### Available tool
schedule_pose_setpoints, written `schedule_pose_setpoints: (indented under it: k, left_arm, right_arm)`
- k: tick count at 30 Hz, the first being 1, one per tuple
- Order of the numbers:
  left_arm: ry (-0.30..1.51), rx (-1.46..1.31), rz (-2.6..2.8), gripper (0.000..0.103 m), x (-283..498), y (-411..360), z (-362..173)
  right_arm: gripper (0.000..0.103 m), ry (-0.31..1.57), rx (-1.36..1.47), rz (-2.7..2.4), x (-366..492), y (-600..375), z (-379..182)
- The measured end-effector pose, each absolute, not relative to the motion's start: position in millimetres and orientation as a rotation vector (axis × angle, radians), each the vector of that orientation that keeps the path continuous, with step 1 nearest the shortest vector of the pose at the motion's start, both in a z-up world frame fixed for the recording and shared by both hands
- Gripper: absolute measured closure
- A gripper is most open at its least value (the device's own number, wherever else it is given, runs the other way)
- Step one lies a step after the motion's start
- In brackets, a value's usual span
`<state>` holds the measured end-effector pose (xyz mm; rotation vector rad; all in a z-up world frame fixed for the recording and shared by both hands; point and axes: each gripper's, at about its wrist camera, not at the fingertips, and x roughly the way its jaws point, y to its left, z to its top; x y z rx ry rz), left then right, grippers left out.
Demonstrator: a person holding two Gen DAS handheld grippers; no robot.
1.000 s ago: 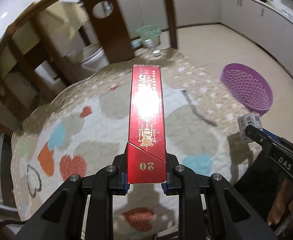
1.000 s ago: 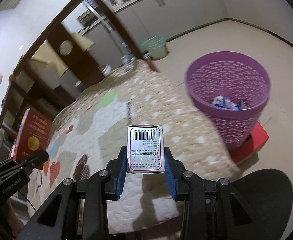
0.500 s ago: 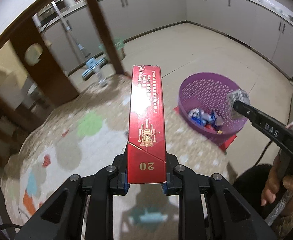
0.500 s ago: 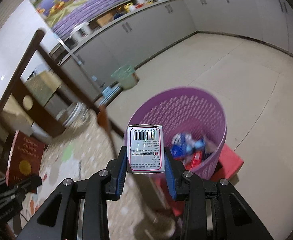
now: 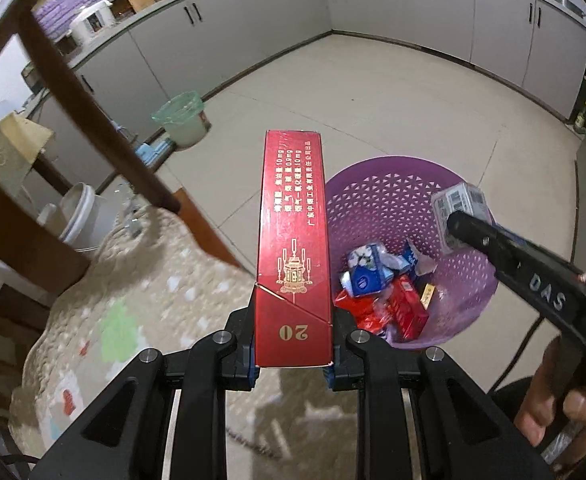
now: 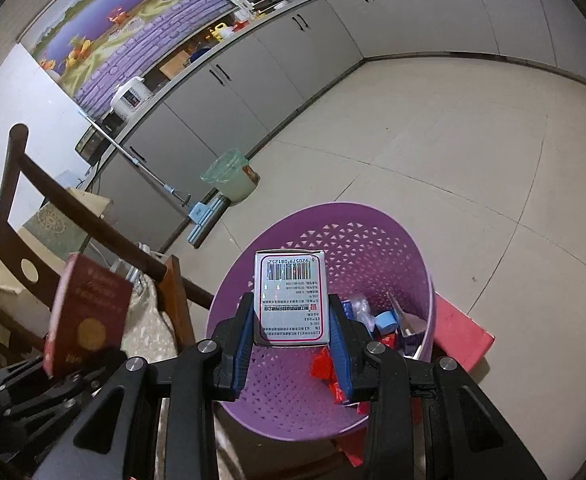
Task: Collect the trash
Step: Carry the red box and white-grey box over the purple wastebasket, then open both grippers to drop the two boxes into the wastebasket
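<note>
My left gripper (image 5: 292, 346) is shut on a long red carton (image 5: 293, 240) marked "20", held out over the table edge beside the purple basket (image 5: 397, 196). My right gripper (image 6: 291, 334) is shut on a small white box with a barcode (image 6: 291, 296), held above the purple basket (image 6: 373, 240). Several wrappers and small boxes (image 5: 377, 284) lie in the basket's bottom. In the left wrist view the right gripper (image 5: 459, 220) reaches over the basket with the white box (image 5: 459, 200). In the right wrist view the red carton (image 6: 87, 312) shows at the left.
A quilted tablecloth with hearts (image 5: 133, 300) covers the table at the left. A dark wooden chair (image 6: 25, 208) stands behind it. A red stool (image 6: 461, 332) sits under the basket. A green-lined bin (image 6: 231, 176) stands by the grey cabinets (image 6: 293, 52). Pale floor tiles (image 6: 473, 140) spread beyond.
Both grippers have swung from over the quilted table to the purple basket, each keeping its box. The basket's contents have come into view below them.
</note>
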<state>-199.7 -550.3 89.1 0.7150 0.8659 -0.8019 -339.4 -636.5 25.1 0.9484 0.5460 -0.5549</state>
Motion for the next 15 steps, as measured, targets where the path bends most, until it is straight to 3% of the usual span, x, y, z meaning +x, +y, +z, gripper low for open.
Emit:
schedule_pose_setpoints:
  k: [15]
  left_arm:
    - [0.885, 0.757, -0.82, 0.081, -190.4, -586.5, 61.3]
  right_arm:
    - [0.066, 0.548, 1.026, -0.616, -346.7, -654.6, 11.4]
